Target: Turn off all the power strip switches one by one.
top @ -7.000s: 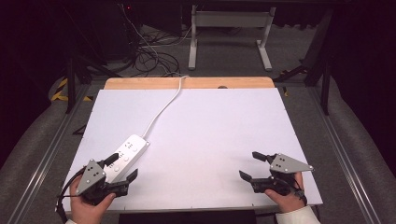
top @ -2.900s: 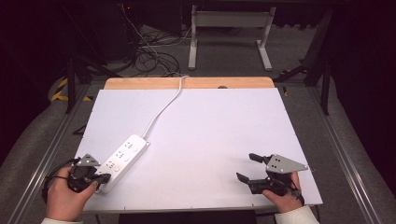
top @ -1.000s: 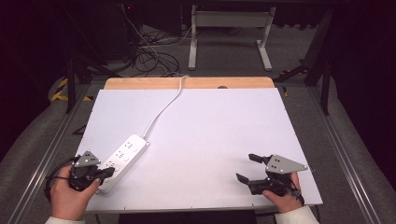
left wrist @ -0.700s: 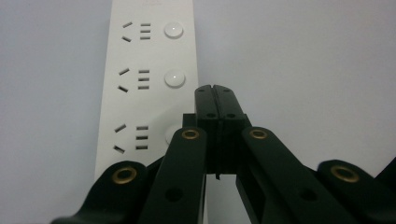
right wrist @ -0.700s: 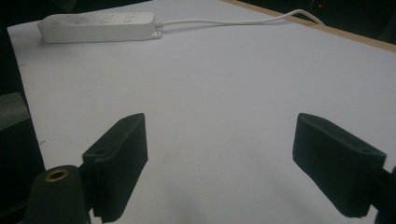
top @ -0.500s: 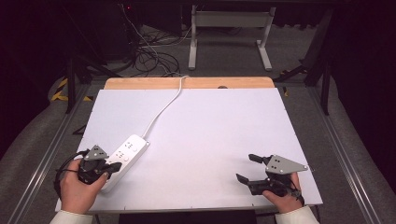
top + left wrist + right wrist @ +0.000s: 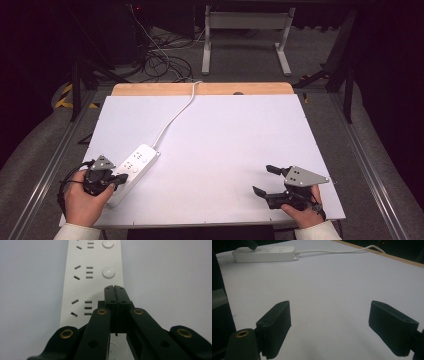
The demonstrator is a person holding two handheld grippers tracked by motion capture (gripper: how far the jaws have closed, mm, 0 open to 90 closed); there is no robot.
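Power strip (image 7: 134, 170) lies at the tabletop's (image 7: 225, 140) near-left corner, long axis running diagonally away toward its cord (image 7: 175, 115). Left tongs (image 7: 117, 179) are fully closed, holding nothing, tips poised over the strip's near end beside a round switch button (image 7: 108, 272). Right tongs (image 7: 262, 180) rest well apart, jaws wide and empty. Surface white, plain; room beyond dark, with cables on the floor.

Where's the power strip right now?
In the high view the power strip lies at the table's near-left, its near end under the shut left claw, cord running to the far edge.
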